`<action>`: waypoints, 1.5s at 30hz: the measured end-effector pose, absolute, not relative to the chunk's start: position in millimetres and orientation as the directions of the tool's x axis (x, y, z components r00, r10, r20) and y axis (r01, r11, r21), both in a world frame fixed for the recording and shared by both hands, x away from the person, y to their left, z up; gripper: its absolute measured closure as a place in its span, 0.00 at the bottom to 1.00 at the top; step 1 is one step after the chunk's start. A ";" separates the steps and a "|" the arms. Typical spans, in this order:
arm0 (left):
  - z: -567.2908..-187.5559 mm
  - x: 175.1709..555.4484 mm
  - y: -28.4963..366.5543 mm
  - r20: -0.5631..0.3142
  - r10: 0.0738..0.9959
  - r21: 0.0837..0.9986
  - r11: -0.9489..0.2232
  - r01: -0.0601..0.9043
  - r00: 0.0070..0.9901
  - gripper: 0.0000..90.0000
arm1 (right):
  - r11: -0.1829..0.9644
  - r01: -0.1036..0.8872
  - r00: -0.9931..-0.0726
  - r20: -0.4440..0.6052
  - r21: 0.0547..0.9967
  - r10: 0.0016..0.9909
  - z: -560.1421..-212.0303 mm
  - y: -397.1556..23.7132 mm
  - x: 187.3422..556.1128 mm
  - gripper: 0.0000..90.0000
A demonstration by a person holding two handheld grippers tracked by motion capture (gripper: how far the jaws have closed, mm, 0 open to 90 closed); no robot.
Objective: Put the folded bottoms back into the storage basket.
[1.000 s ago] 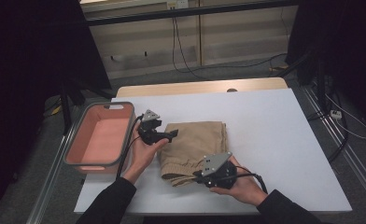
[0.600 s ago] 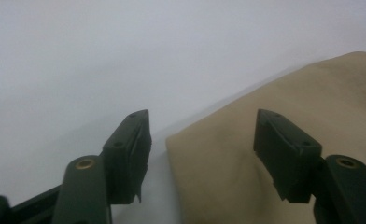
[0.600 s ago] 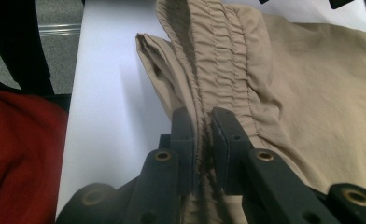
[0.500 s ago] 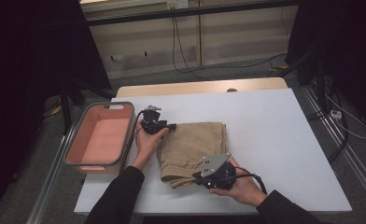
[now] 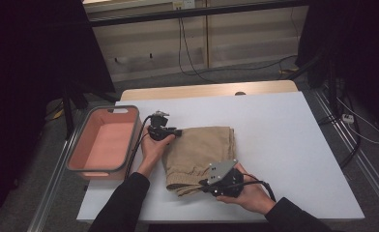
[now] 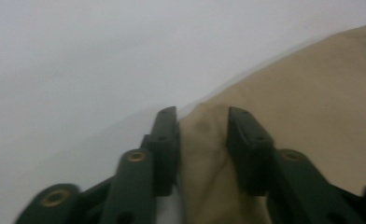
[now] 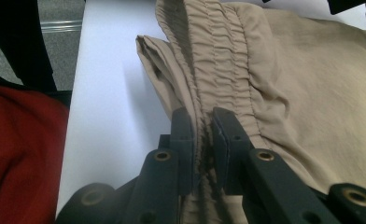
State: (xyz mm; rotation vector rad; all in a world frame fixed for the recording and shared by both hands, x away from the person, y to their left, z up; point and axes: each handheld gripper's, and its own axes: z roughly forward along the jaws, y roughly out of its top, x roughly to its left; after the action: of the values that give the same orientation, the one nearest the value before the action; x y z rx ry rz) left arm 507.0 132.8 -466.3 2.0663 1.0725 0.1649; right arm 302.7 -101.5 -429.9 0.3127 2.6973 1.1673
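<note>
A folded tan garment (image 5: 199,152) with an elastic waistband lies on the white table (image 5: 284,125). My left gripper (image 5: 175,132) is at its far left corner. In the left gripper view this gripper (image 6: 202,119) is shut on a bunched corner of the tan cloth (image 6: 321,93). My right gripper (image 5: 211,186) sits at the garment's near edge. In the right gripper view it (image 7: 200,116) is shut on the gathered waistband, and the rest of the garment (image 7: 302,74) spreads away to the right.
A pink basket (image 5: 76,154) hangs at the table's left edge, close to my left hand. The table's right half (image 5: 298,159) is bare. A red shape (image 7: 22,154) lies beyond the table edge in the right gripper view. Cables run over the floor behind.
My left gripper has moved from the garment's left side up to its far left corner and holds cloth there. The right gripper has stayed on the waistband.
</note>
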 end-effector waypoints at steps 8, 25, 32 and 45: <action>-464.7 503.6 129.6 -0.267 0.723 0.676 -0.332 0.658 0.638 0.93 | 0.666 0.115 -0.962 -0.085 0.737 0.261 -429.7 -101.3 302.4 0.88; -446.3 498.3 132.1 -0.252 0.714 0.742 -0.290 0.604 0.653 0.95 | 0.625 0.127 -0.954 -0.077 0.771 0.288 -423.8 -105.0 302.3 0.89; -434.7 496.3 134.5 -0.261 0.696 0.768 -0.270 0.581 0.669 0.95 | 0.610 0.125 -0.954 -0.074 0.782 0.291 -422.0 -105.9 302.0 0.89; -415.0 491.4 139.7 -0.256 0.669 0.817 -0.236 0.526 0.698 0.95 | 0.580 0.119 -0.952 -0.074 0.806 0.297 -417.3 -104.1 302.6 0.89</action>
State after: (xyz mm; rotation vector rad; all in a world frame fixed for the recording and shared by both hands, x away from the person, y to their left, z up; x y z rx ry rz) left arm 491.4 139.7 -415.0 1.9043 0.9284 0.1783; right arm 302.6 -104.1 -417.3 0.3482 2.6092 1.3087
